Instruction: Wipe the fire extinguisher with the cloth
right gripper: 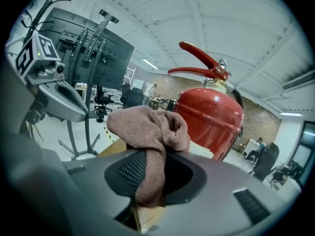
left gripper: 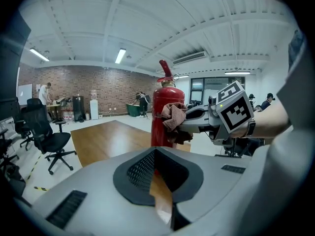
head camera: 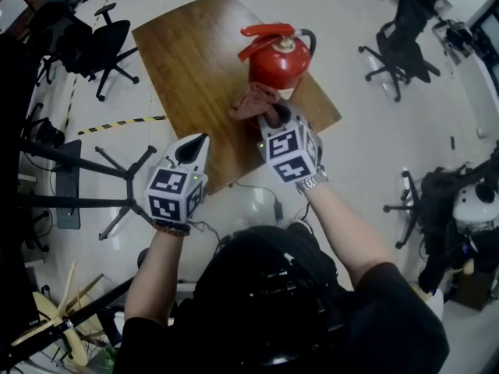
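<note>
Closest to the head camera were the person's forearms, each hand carrying a gripper over the near end of the wooden table. On the right gripper the jaws were pinching the brownish cloth. It bunched above the jaws and a fold hung down between them. On the left gripper the jaws were pressed together with nothing between them.

The fire extinguisher stood upright on the table, directly ahead of the right jaws and slightly to their right, with the cloth wad between jaws and red body. Cloth and body looked touching or just beside each other; actual contact could not be settled. The left jaws sat well apart from the extinguisher, off to its left and nearer the person.

The wipe would probably go best with the wad pushed firmly onto the curved side and drawn in long strokes. Pressure should stay moderate, since a tall cylinder could rock or slide. The empty left gripper might brace the far side. Only cloth, not the jaw tips, should meet the paint.
</note>
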`<action>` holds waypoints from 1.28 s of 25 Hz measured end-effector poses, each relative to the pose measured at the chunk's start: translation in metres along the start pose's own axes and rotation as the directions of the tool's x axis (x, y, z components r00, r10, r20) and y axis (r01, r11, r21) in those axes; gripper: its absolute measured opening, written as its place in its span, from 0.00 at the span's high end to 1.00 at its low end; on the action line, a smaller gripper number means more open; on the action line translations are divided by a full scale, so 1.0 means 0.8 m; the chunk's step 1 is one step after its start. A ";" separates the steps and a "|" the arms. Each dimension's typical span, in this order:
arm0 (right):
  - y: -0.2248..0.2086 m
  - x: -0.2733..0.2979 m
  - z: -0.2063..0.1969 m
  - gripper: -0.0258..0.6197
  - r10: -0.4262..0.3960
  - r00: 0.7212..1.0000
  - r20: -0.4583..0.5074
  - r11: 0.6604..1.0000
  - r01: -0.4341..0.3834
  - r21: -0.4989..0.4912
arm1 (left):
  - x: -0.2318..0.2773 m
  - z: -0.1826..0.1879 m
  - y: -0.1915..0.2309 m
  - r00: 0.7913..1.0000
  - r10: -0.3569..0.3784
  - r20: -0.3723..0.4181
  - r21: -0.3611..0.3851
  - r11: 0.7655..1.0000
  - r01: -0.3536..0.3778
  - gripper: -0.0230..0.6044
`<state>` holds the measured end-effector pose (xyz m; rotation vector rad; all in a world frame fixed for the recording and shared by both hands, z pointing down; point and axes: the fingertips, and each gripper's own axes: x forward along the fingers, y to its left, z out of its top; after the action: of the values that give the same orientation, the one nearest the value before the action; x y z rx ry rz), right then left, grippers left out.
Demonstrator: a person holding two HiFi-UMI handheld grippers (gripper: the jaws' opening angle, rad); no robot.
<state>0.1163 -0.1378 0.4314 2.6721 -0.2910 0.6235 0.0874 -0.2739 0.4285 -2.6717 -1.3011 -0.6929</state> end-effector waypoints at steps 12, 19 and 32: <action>0.017 0.019 -0.050 0.79 0.033 0.996 -0.078 0.999 -0.031 0.031 | -0.004 -0.011 0.001 1.000 0.005 -0.019 0.000 1.000 -0.005 0.96; 0.027 0.037 -0.079 0.79 0.043 0.991 -0.124 0.999 -0.041 0.017 | -0.008 -0.021 0.005 0.999 0.015 -0.036 -0.009 1.000 -0.015 0.96; 0.050 0.070 -0.146 0.79 0.094 0.967 -0.238 0.996 -0.093 0.014 | -0.003 -0.029 0.003 0.998 0.017 -0.057 -0.012 1.000 -0.018 0.96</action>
<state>0.1097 -0.1323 0.5669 2.5633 -0.3497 0.9657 0.0795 -0.2837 0.4486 -2.6486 -1.2626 -0.7714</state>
